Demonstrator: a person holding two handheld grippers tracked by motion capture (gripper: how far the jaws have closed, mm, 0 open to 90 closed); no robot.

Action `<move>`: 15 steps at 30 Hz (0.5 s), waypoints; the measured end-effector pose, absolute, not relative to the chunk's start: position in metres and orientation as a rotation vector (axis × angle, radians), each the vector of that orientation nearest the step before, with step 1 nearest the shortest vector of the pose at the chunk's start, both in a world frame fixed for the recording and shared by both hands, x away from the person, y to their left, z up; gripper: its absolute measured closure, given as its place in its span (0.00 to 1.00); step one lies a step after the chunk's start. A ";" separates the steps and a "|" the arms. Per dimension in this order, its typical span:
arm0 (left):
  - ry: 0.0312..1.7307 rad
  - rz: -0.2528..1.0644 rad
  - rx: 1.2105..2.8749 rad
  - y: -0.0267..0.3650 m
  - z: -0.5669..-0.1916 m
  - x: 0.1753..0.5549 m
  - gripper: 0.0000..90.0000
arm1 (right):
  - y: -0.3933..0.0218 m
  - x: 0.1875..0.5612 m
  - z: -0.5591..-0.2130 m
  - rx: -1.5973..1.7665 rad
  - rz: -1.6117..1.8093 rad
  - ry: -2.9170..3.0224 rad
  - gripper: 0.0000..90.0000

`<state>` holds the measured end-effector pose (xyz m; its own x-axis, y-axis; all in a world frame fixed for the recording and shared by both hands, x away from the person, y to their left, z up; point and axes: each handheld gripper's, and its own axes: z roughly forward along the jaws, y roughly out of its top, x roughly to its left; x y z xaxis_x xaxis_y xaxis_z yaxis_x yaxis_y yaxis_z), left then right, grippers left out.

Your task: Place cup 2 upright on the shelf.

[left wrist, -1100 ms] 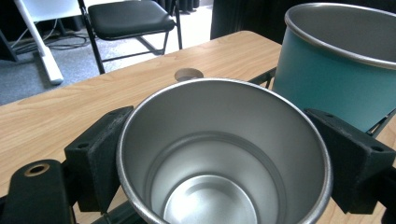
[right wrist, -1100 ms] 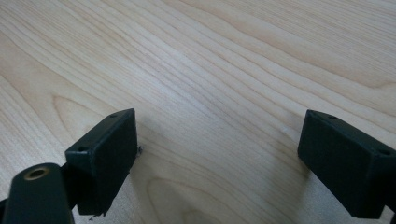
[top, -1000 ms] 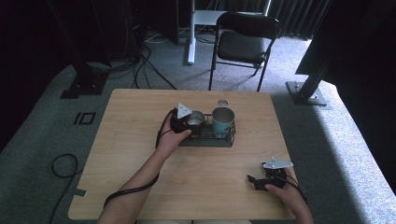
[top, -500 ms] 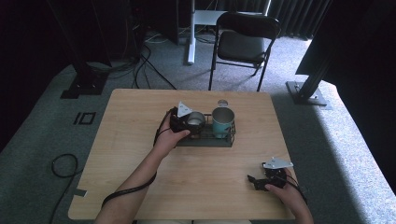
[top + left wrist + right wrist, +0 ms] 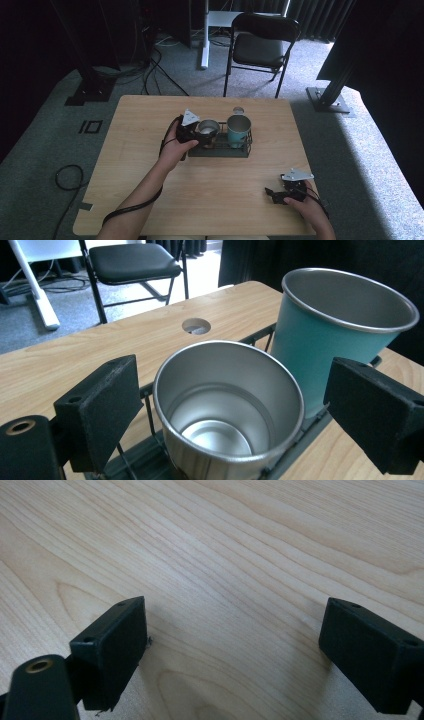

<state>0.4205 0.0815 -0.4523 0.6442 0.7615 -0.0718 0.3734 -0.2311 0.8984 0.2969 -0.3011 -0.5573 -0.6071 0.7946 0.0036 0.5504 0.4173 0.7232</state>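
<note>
The left gripper is right at the steel cup, jaws spread wide, one to each side of its rim and not touching it, so nothing is gripped. That steel cup stands upright at the left end of the black wire rack near the middle of the table, with the teal cup just beside it in the same rack. Both cups look empty. The right gripper sits well apart at the near right corner, jaws wide open over bare wood, idle. My read: the grab is lined up but not made; closing on the cup and whatever follows are all still to come.
</note>
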 end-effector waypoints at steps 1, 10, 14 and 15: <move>0.905 0.474 1.839 0.083 -0.452 0.419 0.10 | -0.301 0.297 -0.557 1.158 1.002 2.337 0.13; 0.922 0.497 1.810 0.101 -0.451 0.409 0.10 | -0.301 0.297 -0.557 1.158 1.002 2.337 0.13; 0.934 0.514 1.807 0.107 -0.449 0.408 0.10 | -0.301 0.297 -0.557 1.158 1.002 2.337 0.13; 0.947 0.527 1.805 0.111 -0.449 0.407 0.10 | -0.301 0.297 -0.557 1.158 1.002 2.337 0.13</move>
<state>0.4075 0.1114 -0.4486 0.6000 0.7975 -0.0633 0.3667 -0.2037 0.9078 0.2969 -0.3011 -0.5573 -0.6070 0.7947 0.0034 0.5504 0.4173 0.7232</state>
